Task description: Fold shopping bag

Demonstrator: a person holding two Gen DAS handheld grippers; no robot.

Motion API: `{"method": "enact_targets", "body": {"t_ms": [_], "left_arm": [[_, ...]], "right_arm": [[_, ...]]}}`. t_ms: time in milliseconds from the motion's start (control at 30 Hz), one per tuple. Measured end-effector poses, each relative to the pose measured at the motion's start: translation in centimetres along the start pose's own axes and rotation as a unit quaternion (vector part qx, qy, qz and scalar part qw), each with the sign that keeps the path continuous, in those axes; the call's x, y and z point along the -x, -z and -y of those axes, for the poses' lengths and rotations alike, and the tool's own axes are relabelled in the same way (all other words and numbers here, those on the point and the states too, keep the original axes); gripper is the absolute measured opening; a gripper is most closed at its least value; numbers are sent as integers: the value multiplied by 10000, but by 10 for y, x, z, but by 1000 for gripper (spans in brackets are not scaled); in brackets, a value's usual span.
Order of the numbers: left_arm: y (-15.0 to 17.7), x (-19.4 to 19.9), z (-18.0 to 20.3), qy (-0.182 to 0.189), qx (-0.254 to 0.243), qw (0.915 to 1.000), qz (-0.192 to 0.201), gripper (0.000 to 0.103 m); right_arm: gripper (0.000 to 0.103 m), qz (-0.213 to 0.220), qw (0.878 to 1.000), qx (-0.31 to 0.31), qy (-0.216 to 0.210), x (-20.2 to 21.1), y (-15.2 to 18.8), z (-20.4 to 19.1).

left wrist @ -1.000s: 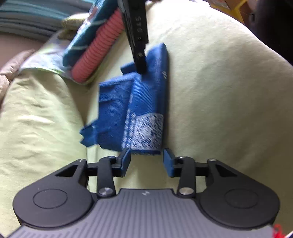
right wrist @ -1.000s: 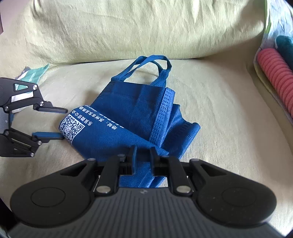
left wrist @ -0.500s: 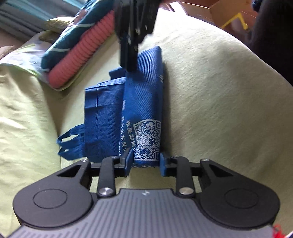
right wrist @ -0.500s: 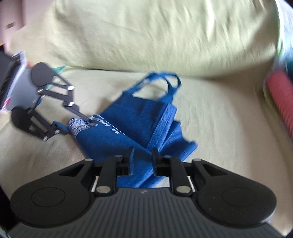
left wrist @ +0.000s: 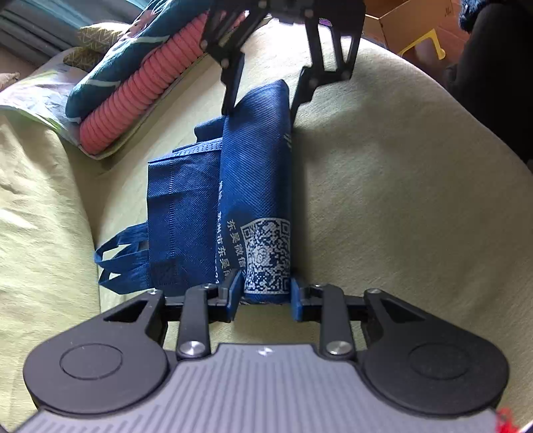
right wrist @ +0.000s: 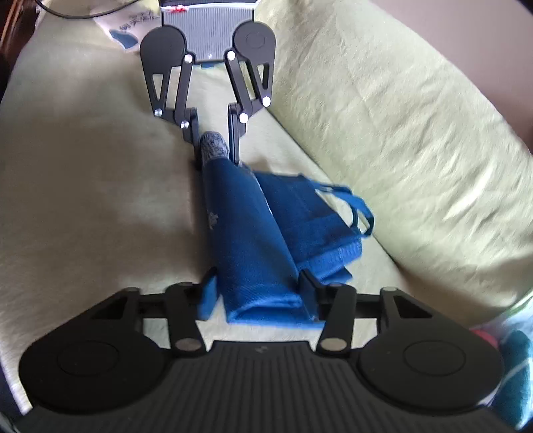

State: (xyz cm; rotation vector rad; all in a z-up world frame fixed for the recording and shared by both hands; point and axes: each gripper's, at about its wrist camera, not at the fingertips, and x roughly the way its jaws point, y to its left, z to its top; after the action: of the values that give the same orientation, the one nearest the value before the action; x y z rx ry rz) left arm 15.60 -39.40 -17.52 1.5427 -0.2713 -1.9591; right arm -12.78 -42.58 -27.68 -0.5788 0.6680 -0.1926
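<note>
A blue non-woven shopping bag (left wrist: 253, 186) lies on the sofa seat, folded lengthwise into a narrow strip, with its handles (left wrist: 116, 253) sticking out to one side. My left gripper (left wrist: 265, 294) is shut on the end printed with a white QR code. At the opposite end my right gripper (left wrist: 261, 106) straddles the fold, and its jaws are opening. In the right wrist view the bag (right wrist: 246, 239) runs from my right gripper (right wrist: 258, 296) up to the left gripper (right wrist: 216, 153). A thin gap shows beside the right gripper's left pad.
A yellow-green cover drapes the sofa seat (left wrist: 399, 200) and back cushion (right wrist: 416, 133). A pink ribbed roll (left wrist: 143, 83) and a teal patterned cushion (left wrist: 113, 76) lie at one end. A cardboard box (left wrist: 416, 26) and a person's dark sleeve (left wrist: 493, 66) sit beyond the seat edge.
My left gripper closed onto the QR end. The right gripper rolled from edge-on to straddling the far end, and its jaws widened. The bag now lies straighter between them.
</note>
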Motion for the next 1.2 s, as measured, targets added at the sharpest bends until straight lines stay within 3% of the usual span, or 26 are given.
{"method": "enact_targets", "body": {"t_ms": [100, 167, 300, 400, 433, 533, 600, 633, 767, 833, 933, 1000, 1167, 1200], "left_arm": [[-5, 3, -6, 133, 320, 9994, -13, 35], [-11, 11, -3, 310, 458, 9985, -21, 34], [-30, 31, 11, 919, 654, 9936, -7, 32], [-37, 33, 11, 1170, 918, 9889, -5, 29], [-36, 31, 7, 1157, 1019, 9881, -15, 29], [-32, 20, -11, 1083, 1358, 9848, -35, 29], [-31, 16, -17, 1058, 1485, 9832, -38, 33], [-30, 16, -18, 1024, 1527, 9830, -36, 34], [-27, 18, -19, 766, 1759, 9814, 2, 44], [-25, 22, -18, 480, 1868, 9812, -92, 44], [-28, 36, -16, -58, 1930, 9808, -277, 26], [-33, 45, -14, -271, 1953, 9801, -225, 26], [-47, 39, -12, -282, 2032, 9787, 103, 26], [-47, 27, -11, -319, 2102, 9771, 12, 26]], "right_arm": [[31, -122, 9979, -562, -301, 4, -5, 10], [30, -283, 9923, -972, -718, 14, -11, 21], [30, -462, 9672, -1846, -1682, 37, -8, 44], [30, -647, 9236, -2981, -2321, 41, 4, 68], [29, -704, 9034, -3419, -2492, 39, 9, 78], [27, -852, 8224, -4891, -2778, 21, 34, 114], [26, -961, 7866, -5390, -2855, 13, 46, 123], [26, -1019, 7760, -5522, -2874, 10, 48, 126], [26, -1227, 7669, -5682, -2719, 10, 49, 126], [26, -1351, 7631, -5774, -2570, 6, 50, 129], [25, -1460, 7586, -5866, -2431, 3, 52, 133], [25, -1501, 7589, -5873, -2379, 3, 51, 131], [26, -1553, 7592, -5953, -2123, 7, 46, 130], [26, -1544, 7608, -5962, -2047, 7, 45, 129]]}}
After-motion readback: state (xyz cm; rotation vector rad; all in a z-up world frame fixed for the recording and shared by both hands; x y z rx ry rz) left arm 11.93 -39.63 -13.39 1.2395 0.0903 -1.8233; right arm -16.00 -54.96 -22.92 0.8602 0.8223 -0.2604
